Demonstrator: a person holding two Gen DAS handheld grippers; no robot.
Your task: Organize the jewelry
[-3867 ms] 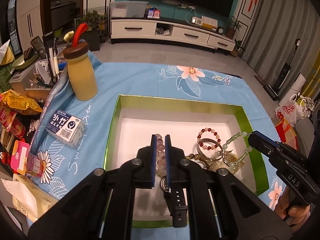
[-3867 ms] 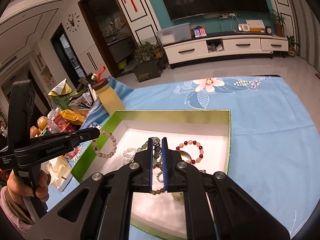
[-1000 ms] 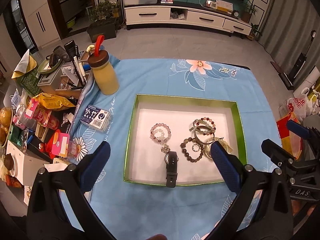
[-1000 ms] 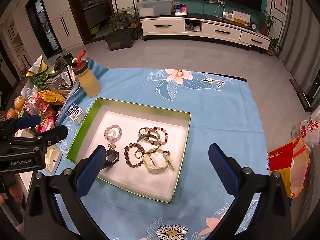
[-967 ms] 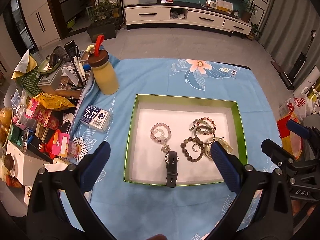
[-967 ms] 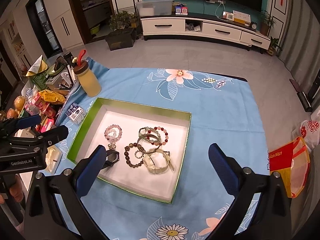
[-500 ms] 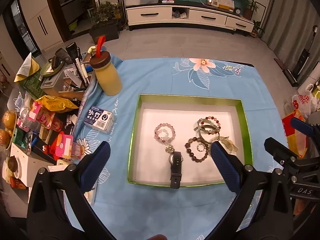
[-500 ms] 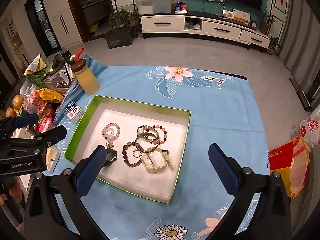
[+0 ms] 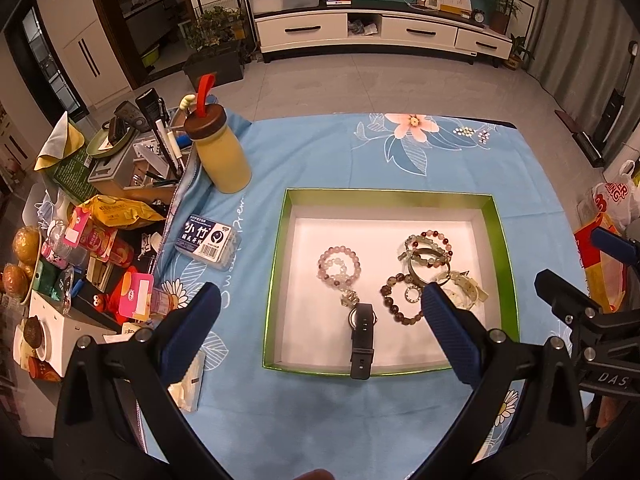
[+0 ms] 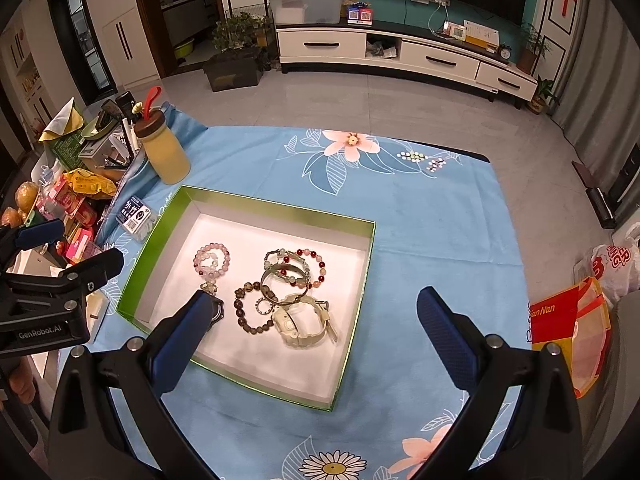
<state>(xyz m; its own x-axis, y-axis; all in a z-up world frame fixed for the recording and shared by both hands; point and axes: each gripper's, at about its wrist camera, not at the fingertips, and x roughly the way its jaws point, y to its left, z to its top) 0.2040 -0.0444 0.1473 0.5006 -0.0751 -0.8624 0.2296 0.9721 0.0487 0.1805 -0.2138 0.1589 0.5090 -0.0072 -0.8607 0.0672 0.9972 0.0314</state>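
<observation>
Left gripper is spread wide and holds nothing; right gripper is likewise wide open and empty. Both hang high over the surface, looking down — judged a pulled-back pose that gives a full view of the tray.

All the jewelry sits inside the tray, below and ahead of both grippers. Between the left gripper's fingers: a pink bead bracelet lies alone, with a dark watch just nearer, its strap end over the tray's near rim. Toward the left gripper's right finger is a cluster — red-and-pink bead bracelet, metal bangle, dark bead bracelet, pale watch — touching and overlapping, so probably not yet fully sorted.

Yellow bottle and a small printed box stand outside the tray, to the left gripper's left, apart from the work.
</observation>
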